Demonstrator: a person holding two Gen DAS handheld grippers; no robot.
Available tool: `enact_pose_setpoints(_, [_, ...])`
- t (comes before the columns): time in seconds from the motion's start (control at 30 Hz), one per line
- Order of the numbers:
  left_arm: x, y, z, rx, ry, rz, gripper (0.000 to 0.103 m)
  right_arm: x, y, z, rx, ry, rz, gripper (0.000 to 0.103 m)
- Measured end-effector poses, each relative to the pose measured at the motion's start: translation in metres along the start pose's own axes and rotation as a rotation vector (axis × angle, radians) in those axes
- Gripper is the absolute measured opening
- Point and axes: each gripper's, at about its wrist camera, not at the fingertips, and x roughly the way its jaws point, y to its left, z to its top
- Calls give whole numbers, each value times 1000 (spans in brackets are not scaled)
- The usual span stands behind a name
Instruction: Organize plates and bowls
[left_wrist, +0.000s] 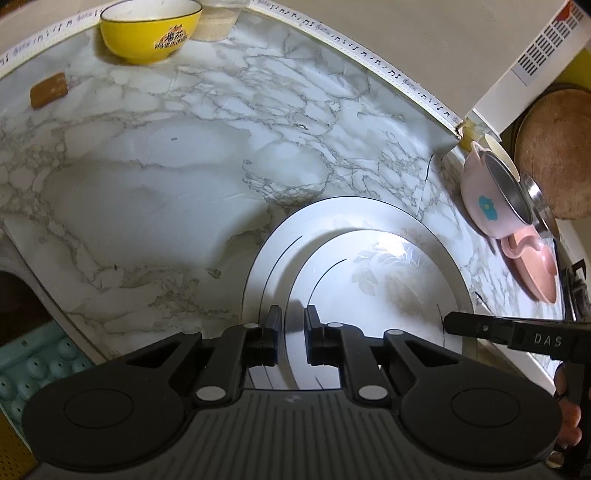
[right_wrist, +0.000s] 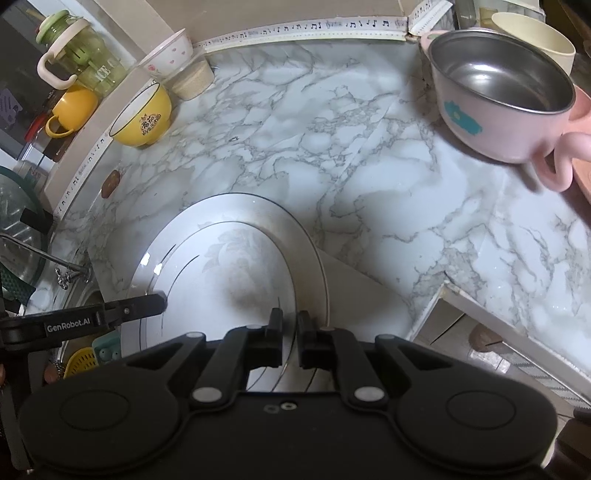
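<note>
A white flower-patterned plate lies on the marble counter; it also shows in the right wrist view. My left gripper is shut on its left rim. My right gripper is shut on its right rim, and its finger shows in the left wrist view. The left gripper's finger shows in the right wrist view. A yellow bowl stands at the back, also seen in the right wrist view. A pink steel-lined bowl sits on a pink plate.
A brown pad lies on the counter near the yellow bowl. A round wooden board leans at the right. A sink with a glass lid is at the left. A green jar and yellow mug stand on a shelf.
</note>
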Motion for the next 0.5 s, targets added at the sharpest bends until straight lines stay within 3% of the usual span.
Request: enact_pose_setpoints(0.5, [-11, -3, -7, 34, -33, 38, 12, 8, 6, 2, -42, 25, 9, 11])
